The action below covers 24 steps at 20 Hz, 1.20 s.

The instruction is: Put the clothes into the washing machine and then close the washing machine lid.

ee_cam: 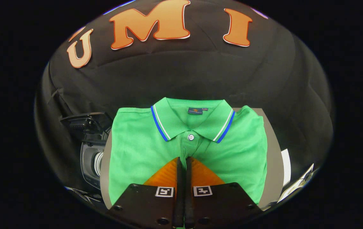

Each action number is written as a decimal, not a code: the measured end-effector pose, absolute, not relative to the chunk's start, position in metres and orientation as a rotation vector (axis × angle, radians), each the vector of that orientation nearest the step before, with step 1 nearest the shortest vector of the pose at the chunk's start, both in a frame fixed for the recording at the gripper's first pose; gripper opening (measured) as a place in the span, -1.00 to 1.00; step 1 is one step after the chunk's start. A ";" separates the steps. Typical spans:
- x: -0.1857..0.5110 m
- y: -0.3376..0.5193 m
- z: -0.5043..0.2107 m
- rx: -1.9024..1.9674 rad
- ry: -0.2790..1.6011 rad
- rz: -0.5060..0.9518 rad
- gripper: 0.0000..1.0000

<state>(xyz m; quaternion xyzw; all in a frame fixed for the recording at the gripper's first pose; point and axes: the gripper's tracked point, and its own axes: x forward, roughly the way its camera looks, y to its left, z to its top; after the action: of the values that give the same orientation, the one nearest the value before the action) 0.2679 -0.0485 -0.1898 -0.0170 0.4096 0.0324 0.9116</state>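
Note:
A folded green polo shirt [156, 159] with a blue and white striped collar lies flat on a grey table [272, 165]. My gripper [183, 158] hovers over the shirt's front, fingertips just below the white button on the placket. The two fingers stand pressed together and shut; I cannot tell whether any fabric is pinched between them. A small dark washing machine [90, 159] stands off the table's left side, beyond the shirt's left sleeve, with its dark lid [84, 122] raised and a round ribbed opening facing the table.
White sheets of paper [285, 171] lie past the table's right edge, another [304, 179] further right. The booth's black cloth wall rises close behind the table and the washing machine.

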 end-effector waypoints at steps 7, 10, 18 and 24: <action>0.279 -0.056 -0.147 0.052 0.621 0.120 -0.82; 0.284 -0.059 -0.125 0.096 0.532 0.139 -0.82; 0.258 -0.051 -0.063 0.117 0.351 0.183 -0.83; 0.210 0.022 -0.007 0.116 0.258 0.232 -0.82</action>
<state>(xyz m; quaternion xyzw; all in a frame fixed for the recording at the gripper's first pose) 0.2104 0.0216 -0.0071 0.0577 0.1285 0.1152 0.9833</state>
